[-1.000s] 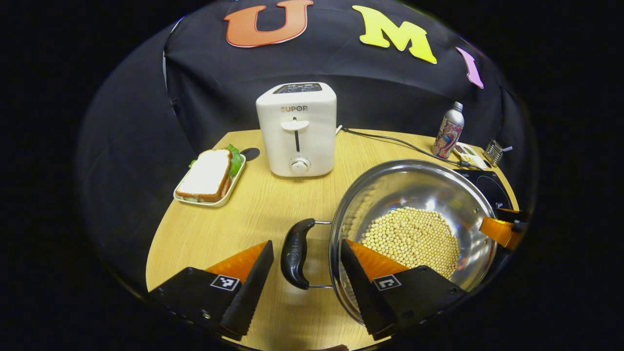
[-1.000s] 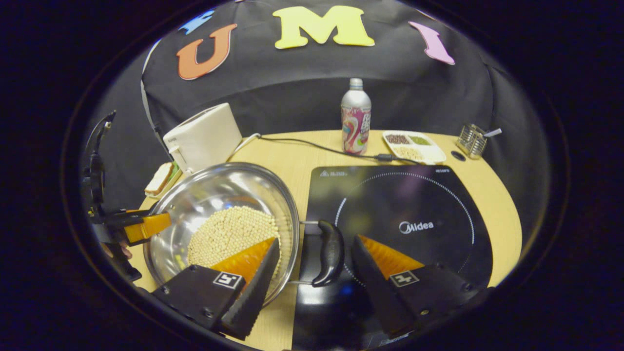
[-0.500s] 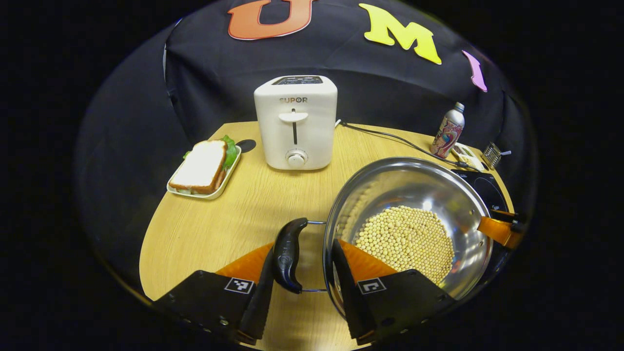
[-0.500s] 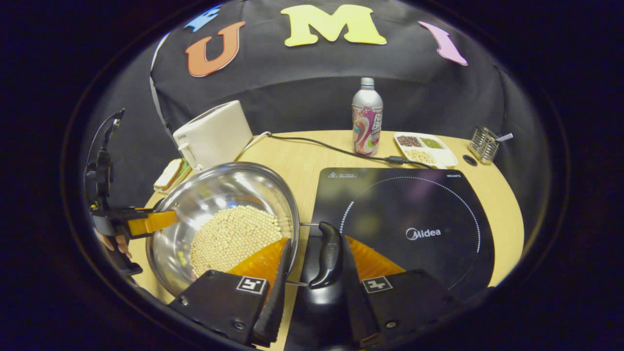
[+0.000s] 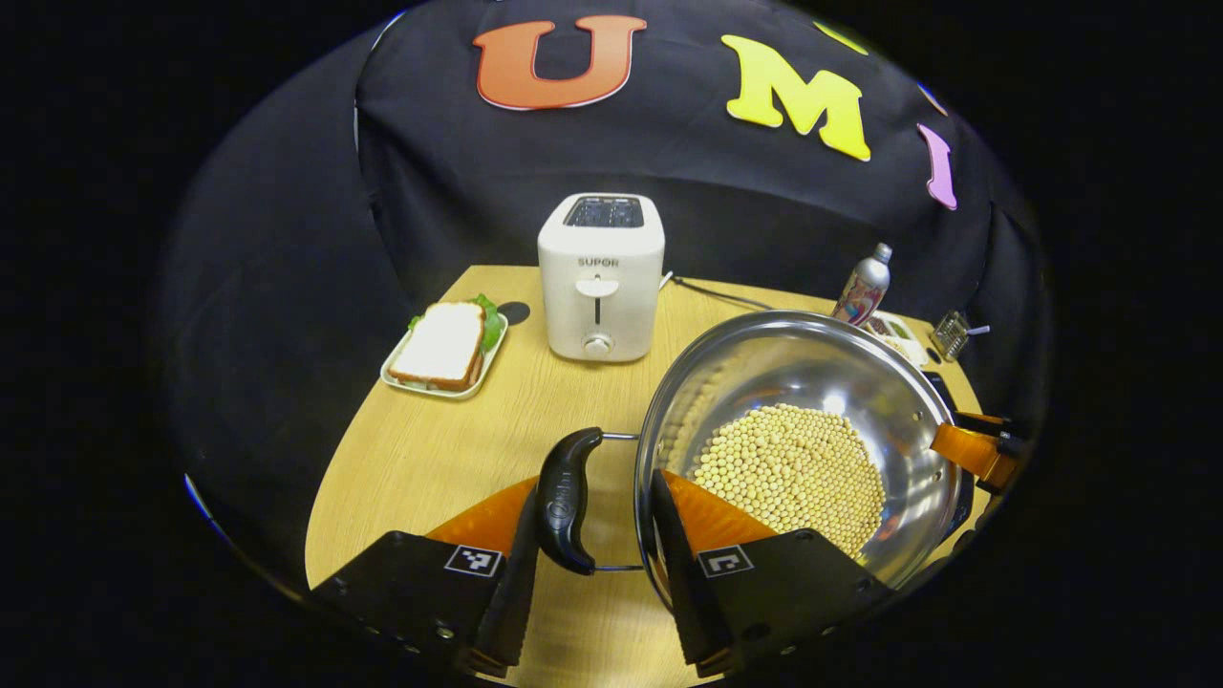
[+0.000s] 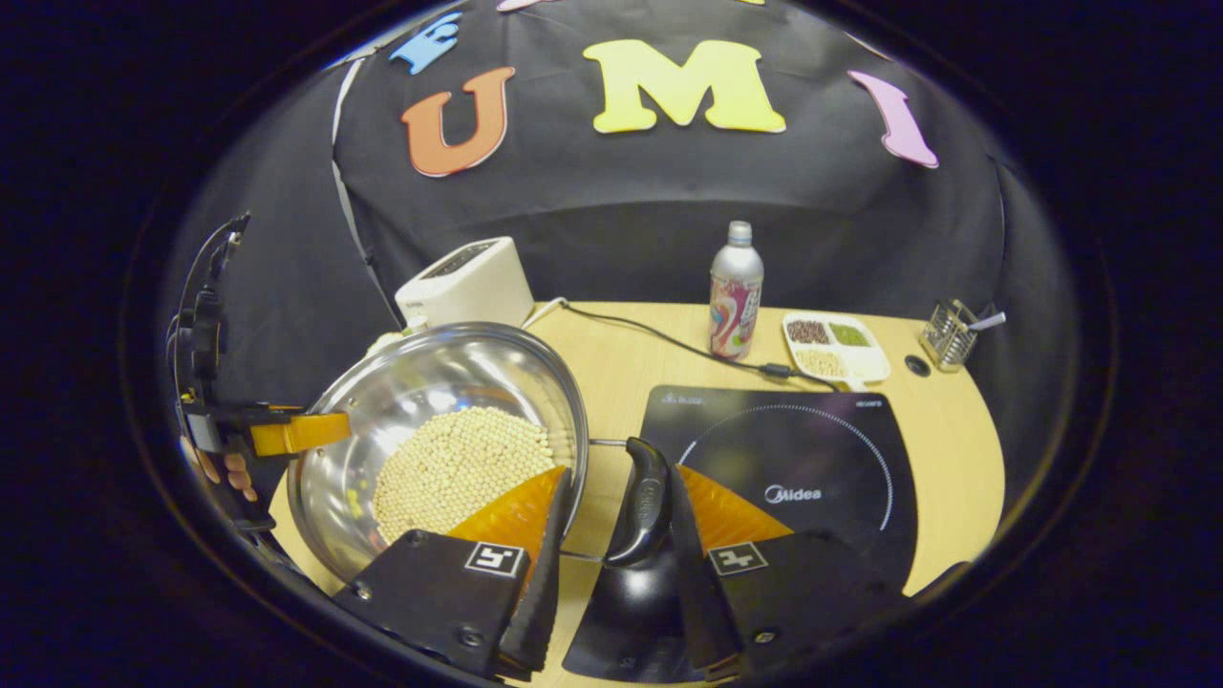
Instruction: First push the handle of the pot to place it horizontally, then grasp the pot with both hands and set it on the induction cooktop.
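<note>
The pot, a steel pan holding pale beans, is seen lifted above the table between two grippers. In the left gripper view, the left gripper is closed with its jaws around the black left handle, one finger outside it and the other between the handle and the pot wall. In the right gripper view, the right gripper is closed the same way on the black right handle, the pot lying to its left. The induction cooktop is seen to the right of the pot, on the table's right half, partly beneath the right handle. Farther back, a white toaster stands with a plated sandwich to its left; a bottle, a divided dish and a wire holder stand along the far right edge.
</note>
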A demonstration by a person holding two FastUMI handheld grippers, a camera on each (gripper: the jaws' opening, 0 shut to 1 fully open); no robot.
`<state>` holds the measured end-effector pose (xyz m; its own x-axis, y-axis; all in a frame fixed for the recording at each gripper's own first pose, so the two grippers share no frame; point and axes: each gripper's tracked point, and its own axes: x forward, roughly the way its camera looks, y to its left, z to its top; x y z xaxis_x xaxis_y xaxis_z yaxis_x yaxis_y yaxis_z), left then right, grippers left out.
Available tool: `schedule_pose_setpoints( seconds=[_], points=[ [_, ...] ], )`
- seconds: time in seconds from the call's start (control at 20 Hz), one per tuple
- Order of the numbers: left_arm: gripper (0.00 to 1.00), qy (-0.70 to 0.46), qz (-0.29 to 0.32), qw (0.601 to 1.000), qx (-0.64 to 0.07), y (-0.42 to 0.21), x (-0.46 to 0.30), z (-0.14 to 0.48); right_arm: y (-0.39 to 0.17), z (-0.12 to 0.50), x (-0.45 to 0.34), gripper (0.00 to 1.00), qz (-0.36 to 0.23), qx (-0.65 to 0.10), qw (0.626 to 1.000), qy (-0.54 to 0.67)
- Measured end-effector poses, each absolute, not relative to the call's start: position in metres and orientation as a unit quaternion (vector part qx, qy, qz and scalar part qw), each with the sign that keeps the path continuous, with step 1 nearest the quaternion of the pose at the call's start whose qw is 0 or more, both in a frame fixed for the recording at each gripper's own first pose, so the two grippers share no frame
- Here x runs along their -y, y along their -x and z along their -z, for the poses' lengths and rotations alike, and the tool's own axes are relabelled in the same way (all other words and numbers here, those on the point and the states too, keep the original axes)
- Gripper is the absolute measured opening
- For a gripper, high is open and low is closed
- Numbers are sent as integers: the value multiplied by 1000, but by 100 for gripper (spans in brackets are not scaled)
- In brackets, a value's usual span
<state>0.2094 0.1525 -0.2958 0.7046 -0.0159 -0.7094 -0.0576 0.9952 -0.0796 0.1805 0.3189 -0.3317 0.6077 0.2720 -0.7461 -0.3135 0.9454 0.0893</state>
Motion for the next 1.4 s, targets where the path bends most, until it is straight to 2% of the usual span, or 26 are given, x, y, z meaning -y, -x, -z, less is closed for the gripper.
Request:
schedule_pose_setpoints(
  seconds=[0.3, 0.4, 0.6, 0.65, 0.7, 0.75, 0.8, 0.9, 1.15, 1.2, 1.25, 1.3, 1.35, 1.4],
  points=[
    [59, 43, 0, 934, -354, -209, -130, 227, -190, 261, -299, 53, -170, -379, 909, 32],
    [59, 39, 7, 937, -346, -211, -116, 211, -194, 245, -285, 57, -166, -374, 912, 27],
    [59, 25, 21, 943, -333, -213, -77, 185, -201, 219, -246, 54, -153, -365, 918, 25],
    [70, 22, 25, 944, -329, -216, -66, 182, -203, 215, -236, 53, -150, -361, 920, 27],
    [70, 19, 28, 944, -327, -218, -56, 179, -205, 211, -225, 53, -149, -360, 920, 35],
    [59, 16, 32, 945, -326, -220, -44, 177, -207, 208, -213, 53, -146, -358, 921, 40],
    [59, 13, 36, 945, -326, -222, -32, 176, -209, 205, -200, 57, -142, -356, 923, 41],
    [59, 11, 47, 944, -326, -226, -6, 174, -214, 200, -175, 53, -132, -354, 925, 38],
    [59, 12, 65, 944, -323, -237, 44, 175, -223, 196, -123, 56, -113, -352, 929, 33],
    [59, 12, 68, 944, -323, -239, 53, 175, -225, 198, -114, 53, -110, -352, 929, 33],
    [59, 13, 71, 944, -323, -241, 61, 177, -228, 198, -106, 56, -107, -352, 929, 32],
    [69, 15, 73, 943, -325, -243, 68, 181, -230, 201, -98, 56, -104, -351, 930, 33],
    [70, 17, 75, 942, -326, -246, 75, 185, -232, 203, -91, 56, -102, -352, 930, 34],
    [59, 17, 76, 941, -328, -246, 71, 196, -235, 208, -85, 56, -102, -353, 930, 36]
  ],
)
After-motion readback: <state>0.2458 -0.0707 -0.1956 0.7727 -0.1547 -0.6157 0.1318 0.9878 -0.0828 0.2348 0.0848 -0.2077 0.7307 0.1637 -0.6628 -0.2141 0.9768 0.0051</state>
